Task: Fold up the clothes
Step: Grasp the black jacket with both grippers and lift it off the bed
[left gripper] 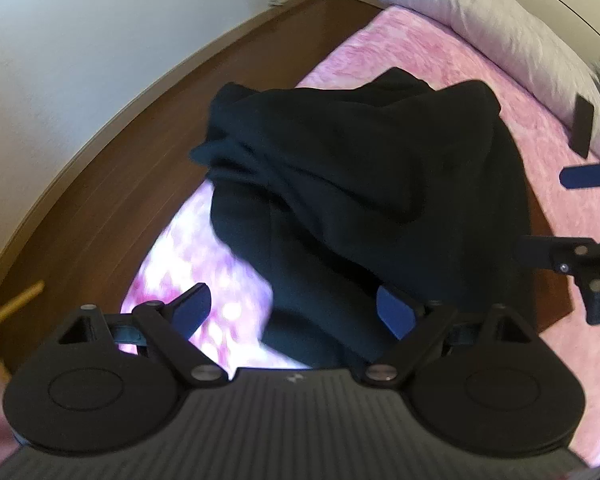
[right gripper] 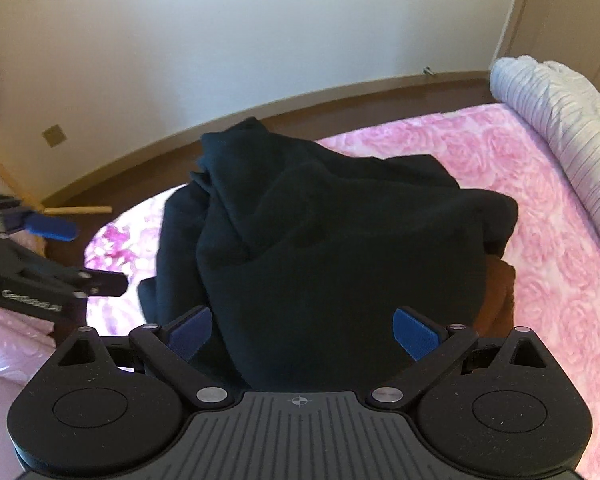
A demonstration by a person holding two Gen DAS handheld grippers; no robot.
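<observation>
A black garment lies crumpled in a heap on the pink rose-patterned bed cover; it also shows in the right wrist view. My left gripper is open, its blue pads wide apart, just in front of the heap's near edge. My right gripper is open too, its pads either side of the heap's near fold without gripping it. The right gripper shows at the right edge of the left wrist view. The left gripper shows at the left edge of the right wrist view.
A white ribbed pillow or rolled duvet lies along the bed's far right. A brown cloth peeks out under the garment. Brown wooden floor and a white wall lie beyond the bed's left edge. A wooden stick rests on the floor.
</observation>
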